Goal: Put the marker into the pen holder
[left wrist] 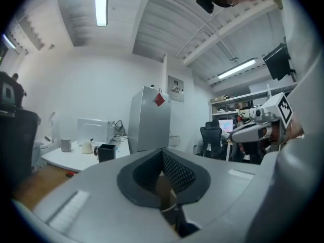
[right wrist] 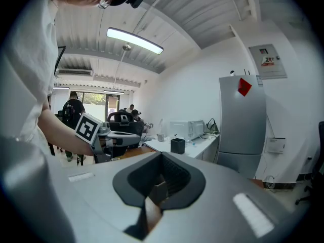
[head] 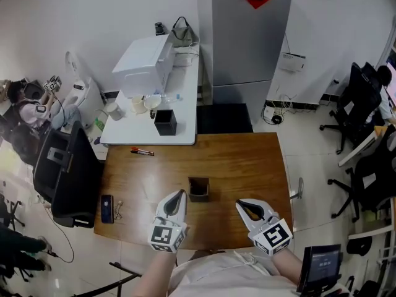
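A red and black marker (head: 142, 151) lies near the far left edge of the wooden table (head: 247, 166); it shows as a small red streak (left wrist: 70, 174) in the left gripper view. A brown open pen holder (head: 198, 189) stands near the table's middle front. My left gripper (head: 181, 192) is just left of the holder, shut with nothing held. On the holder's other side my right gripper (head: 239, 203) is also shut and empty. In each gripper view the jaws meet at the tip, left (left wrist: 163, 151) and right (right wrist: 162, 154).
A black square holder (head: 165, 122) stands on the white table (head: 185, 135) behind, with a white appliance (head: 145, 60) and cups. A dark phone-like object (head: 107, 208) lies at the wooden table's left front. A black chair (head: 68, 172) is to the left, a grey fridge (head: 247, 36) behind.
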Tool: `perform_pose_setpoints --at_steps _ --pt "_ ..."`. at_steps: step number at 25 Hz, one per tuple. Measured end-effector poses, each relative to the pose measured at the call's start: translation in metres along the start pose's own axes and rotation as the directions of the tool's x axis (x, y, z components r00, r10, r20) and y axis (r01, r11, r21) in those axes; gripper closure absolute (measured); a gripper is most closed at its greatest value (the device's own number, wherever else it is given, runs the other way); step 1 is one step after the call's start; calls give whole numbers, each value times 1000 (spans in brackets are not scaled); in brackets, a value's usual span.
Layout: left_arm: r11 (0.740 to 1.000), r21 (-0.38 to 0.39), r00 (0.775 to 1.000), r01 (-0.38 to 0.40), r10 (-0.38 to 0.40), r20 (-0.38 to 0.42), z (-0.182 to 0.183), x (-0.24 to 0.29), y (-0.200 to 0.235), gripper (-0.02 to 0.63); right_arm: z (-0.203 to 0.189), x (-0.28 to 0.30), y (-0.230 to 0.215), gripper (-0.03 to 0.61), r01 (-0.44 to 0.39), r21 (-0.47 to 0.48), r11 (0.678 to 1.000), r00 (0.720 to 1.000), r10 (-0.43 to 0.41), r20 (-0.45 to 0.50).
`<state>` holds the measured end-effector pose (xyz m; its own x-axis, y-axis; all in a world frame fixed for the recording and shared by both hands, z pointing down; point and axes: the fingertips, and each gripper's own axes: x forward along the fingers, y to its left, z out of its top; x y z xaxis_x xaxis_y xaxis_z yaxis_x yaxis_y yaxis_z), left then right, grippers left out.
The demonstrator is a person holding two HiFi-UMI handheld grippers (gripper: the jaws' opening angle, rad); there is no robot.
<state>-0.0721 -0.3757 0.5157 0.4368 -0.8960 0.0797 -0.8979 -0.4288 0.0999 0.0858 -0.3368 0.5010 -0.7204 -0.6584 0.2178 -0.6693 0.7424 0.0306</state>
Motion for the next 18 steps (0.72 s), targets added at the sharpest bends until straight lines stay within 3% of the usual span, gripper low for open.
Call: perform_pose_setpoints --at_steps 4,10,18 --pt "1000 -9 1000 25 -25 3 15 -25 -27 600 5 -9 16 577 -23 -11 1000 1000 24 19" --pt "1000 -18 999 14 -15 -33 17 -89 -66 600 4 -32 54 577 -59 46 997 997 57 53" --pt "985 -30 985 170 -171 -29 0 -154 -99 600 1 -65 119 577 -27 -4 1000 998 28 51"
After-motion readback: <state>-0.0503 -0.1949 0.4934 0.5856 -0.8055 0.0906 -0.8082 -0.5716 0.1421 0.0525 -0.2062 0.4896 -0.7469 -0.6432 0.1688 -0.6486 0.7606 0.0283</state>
